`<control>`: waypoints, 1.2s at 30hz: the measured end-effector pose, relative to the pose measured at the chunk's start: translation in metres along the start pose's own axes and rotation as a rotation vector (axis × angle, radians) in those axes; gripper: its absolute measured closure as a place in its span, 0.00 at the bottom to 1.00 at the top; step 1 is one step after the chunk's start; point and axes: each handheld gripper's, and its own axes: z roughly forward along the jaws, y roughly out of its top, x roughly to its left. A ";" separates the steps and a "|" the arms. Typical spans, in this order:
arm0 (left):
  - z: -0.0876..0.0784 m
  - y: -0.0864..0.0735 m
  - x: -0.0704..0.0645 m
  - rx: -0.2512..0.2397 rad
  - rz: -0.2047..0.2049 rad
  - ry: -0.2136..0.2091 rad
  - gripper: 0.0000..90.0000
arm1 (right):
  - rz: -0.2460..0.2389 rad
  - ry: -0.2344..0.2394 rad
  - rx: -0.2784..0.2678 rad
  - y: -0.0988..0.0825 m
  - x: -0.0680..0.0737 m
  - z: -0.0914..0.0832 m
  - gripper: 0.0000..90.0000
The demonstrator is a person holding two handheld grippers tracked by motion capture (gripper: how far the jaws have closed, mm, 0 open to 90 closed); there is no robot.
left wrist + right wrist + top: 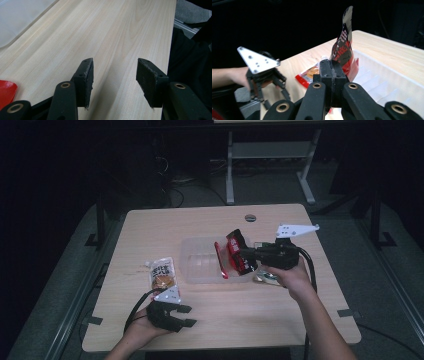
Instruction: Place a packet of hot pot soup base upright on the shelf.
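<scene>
Over the clear plastic tray (192, 265), gripping a red-and-black snack packet (237, 251) pinched upright in the right gripper (332, 65), ready for lowering into the tray, with the left gripper (114, 75) parted, empty, beside the cookie packet (162, 274).

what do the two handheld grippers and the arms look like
Both grippers are black, each with two flat-padded jaws on linked arms with brass-coloured pivot rings. The left gripper and the right gripper each carry a grey three-cornered plate with small holes and trail a black cable. The forearms are bare, no sleeves visible.
</scene>
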 end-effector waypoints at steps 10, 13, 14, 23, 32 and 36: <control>0.001 0.000 0.001 0.005 0.006 -0.001 0.53 | 0.026 -0.064 -0.006 0.001 -0.019 0.002 1.00; 0.001 0.000 0.001 0.009 0.003 -0.002 0.53 | 0.028 -0.078 0.004 -0.001 -0.021 0.002 1.00; 0.001 0.000 0.001 0.010 0.005 -0.003 0.53 | 0.033 -0.080 0.008 -0.002 -0.022 0.002 1.00; 0.002 -0.001 0.000 0.014 0.002 -0.006 0.52 | 0.026 -0.101 0.043 -0.007 -0.023 0.012 1.00; 0.002 -0.001 0.000 0.014 -0.004 -0.008 0.52 | 0.048 -0.103 0.052 -0.016 -0.027 0.020 1.00; 0.002 -0.001 0.000 0.020 0.000 -0.009 0.52 | 0.052 -0.109 0.056 -0.018 -0.029 0.021 1.00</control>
